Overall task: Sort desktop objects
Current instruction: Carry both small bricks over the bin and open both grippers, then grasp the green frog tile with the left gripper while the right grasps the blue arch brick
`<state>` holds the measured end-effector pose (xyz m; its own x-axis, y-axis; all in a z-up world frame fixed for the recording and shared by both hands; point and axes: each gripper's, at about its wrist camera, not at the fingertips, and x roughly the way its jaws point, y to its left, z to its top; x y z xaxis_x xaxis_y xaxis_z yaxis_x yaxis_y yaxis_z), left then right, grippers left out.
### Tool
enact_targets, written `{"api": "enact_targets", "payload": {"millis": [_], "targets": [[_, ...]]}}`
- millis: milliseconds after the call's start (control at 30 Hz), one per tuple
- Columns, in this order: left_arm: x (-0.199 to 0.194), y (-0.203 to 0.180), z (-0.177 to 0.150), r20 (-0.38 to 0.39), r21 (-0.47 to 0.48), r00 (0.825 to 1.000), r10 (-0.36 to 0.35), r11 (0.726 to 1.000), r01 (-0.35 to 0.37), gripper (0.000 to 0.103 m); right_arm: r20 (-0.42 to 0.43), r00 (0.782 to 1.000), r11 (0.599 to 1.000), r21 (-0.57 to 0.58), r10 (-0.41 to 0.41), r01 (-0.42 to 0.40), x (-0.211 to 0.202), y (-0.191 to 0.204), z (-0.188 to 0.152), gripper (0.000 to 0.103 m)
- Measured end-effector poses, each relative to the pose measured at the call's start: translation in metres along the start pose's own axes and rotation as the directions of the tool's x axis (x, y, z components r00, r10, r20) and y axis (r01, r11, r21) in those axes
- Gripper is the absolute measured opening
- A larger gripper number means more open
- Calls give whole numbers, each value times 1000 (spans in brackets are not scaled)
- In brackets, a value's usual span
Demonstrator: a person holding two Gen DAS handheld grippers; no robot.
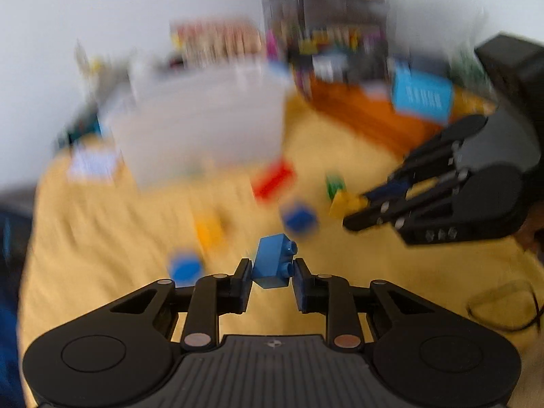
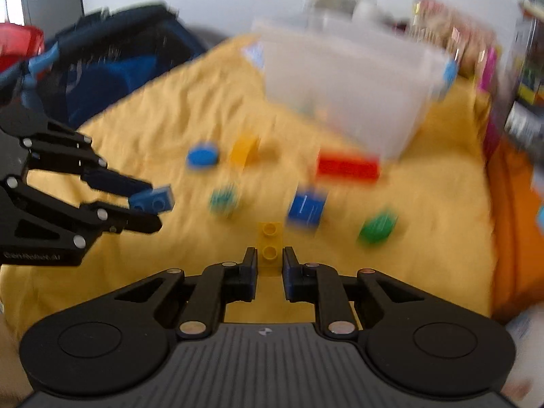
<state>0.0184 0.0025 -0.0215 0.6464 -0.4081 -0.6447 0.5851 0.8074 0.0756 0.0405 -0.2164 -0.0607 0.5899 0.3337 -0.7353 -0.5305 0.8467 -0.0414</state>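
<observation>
A small blue two-stud plastic brick [image 1: 272,265], tilted with studs facing right, is clamped in the left tool [image 1: 271,273] above the yellow cloth-covered desk [image 1: 102,238], while the right tool [image 2: 268,260] grips a yellow two-stud brick [image 2: 270,244], its long axis pointing forward.

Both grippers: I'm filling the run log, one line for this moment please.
left gripper: shut on blue brick | right gripper: shut on yellow brick
</observation>
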Motion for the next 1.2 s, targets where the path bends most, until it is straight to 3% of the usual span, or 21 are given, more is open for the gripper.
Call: {"api": "enact_targets", "payload": {"millis": [167, 300, 467, 533, 567, 600, 733, 900, 1067, 1200], "targets": [[11, 32, 74, 158, 14, 985, 68, 997, -71, 29, 149, 985, 996, 0, -92, 93, -7, -34, 62, 17], [39, 51, 122, 215, 2, 972, 99, 995, -101, 29, 205, 965, 986, 70, -164, 152, 6, -68, 101, 17], [82, 77, 159, 215, -92, 969, 119, 991, -101, 29, 220, 942, 967, 91, -252, 237, 25, -98, 144, 18], [105, 87, 166, 155, -113, 979, 130, 987, -114, 31, 184, 947, 964, 87, -263, 251, 40, -106, 157, 23], [112, 89, 166, 124, -131, 983, 132, 985, -116, 33, 173, 948, 963, 87, -268, 256, 45, -107, 160, 31], [113, 91, 165, 113, -151, 985, 127, 982, -109, 34, 173, 947, 962, 86, -270, 258, 49, -108, 161, 34], [90, 84, 146, 166, -147, 979, 118, 985, -93, 56, 212, 945, 967, 96, -250, 234, 33, -102, 149, 36], [59, 68, 94, 155, -163, 986, 65, 986, -39, 56, 215, 957, 979, 102, -194, 175, 20, -93, 121, 37], [48, 40, 21, 23, -215, 998, 57, 975, -51, 56, 133, 981, 990, 45, -137, 133, 20, -69, 63, 45], [55, 11, -24, -89, -267, 993, 75, 959, -96, 56, 13, 997, 988, 137, -72, 69, 40, -55, 28, 58]]}}
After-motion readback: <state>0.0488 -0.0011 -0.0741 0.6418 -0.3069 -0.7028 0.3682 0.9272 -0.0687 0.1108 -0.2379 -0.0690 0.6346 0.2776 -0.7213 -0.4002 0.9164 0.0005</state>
